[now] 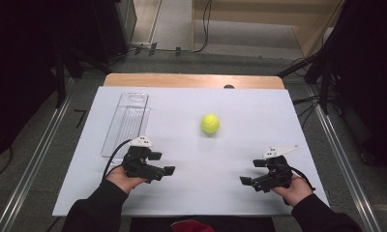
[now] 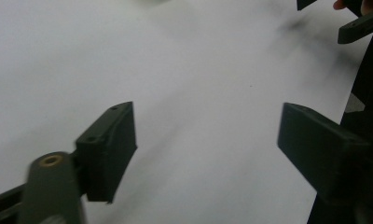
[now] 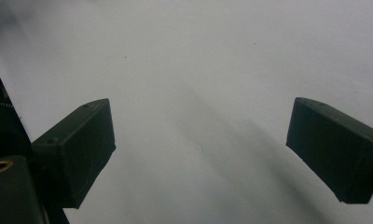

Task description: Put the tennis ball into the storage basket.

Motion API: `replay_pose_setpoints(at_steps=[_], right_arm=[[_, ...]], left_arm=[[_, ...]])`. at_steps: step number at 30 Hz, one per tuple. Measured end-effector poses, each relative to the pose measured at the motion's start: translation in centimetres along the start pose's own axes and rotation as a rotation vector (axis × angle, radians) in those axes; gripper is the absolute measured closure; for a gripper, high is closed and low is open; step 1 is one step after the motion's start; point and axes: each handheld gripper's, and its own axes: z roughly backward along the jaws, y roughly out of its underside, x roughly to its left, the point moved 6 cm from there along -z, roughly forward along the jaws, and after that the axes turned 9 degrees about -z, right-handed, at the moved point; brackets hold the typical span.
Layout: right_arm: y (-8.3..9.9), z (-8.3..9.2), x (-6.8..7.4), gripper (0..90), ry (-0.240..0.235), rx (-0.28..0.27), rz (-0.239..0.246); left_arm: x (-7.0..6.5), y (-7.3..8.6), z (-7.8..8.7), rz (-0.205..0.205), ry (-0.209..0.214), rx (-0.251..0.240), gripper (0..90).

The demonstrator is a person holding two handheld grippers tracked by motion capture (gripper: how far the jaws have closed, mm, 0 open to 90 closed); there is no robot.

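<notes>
Jaws of both the left gripper (image 1: pixel 166 170) and right gripper (image 1: pixel 246 181) stand released and empty, each well short of the tennis ball (image 1: pixel 210 123), which rests beside the clear tray (image 1: pixel 126 123).

The high view looks forward and down from above the near edge of the white rectangular table sheet (image 1: pixel 191 164), taking in all of it. Both gripper views sit close over that same sheet, aimed along their black jaws.

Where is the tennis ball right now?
In the high view the tennis ball lies free on the white table just right of centre, beyond both grippers and right of the clear tray.
</notes>
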Motion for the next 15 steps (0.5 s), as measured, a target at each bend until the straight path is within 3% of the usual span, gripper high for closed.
replay_pose_setpoints(at_steps=[3, 4, 7, 15], right_arm=[[0.0, 0.0, 0.1, 6.0, -0.001, -0.001, 0.001], [0.0, 0.0, 0.1, 6.0, -0.002, -0.001, 0.002], [0.0, 0.0, 0.1, 6.0, -0.004, -0.002, 0.003], [0.0, 0.1, 0.2, 6.0, -0.003, 0.000, 0.005]], left_arm=[[-0.1, -0.2, -0.4, 0.009, 0.020, 0.012, 1.6], [-0.2, -0.5, -0.7, -0.009, 0.013, 0.015, 0.0], [-0.3, -1.0, -1.0, 0.000, 0.024, -0.005, 0.0], [0.2, -1.5, -1.7, -0.010, 0.000, 0.014, 0.0]])
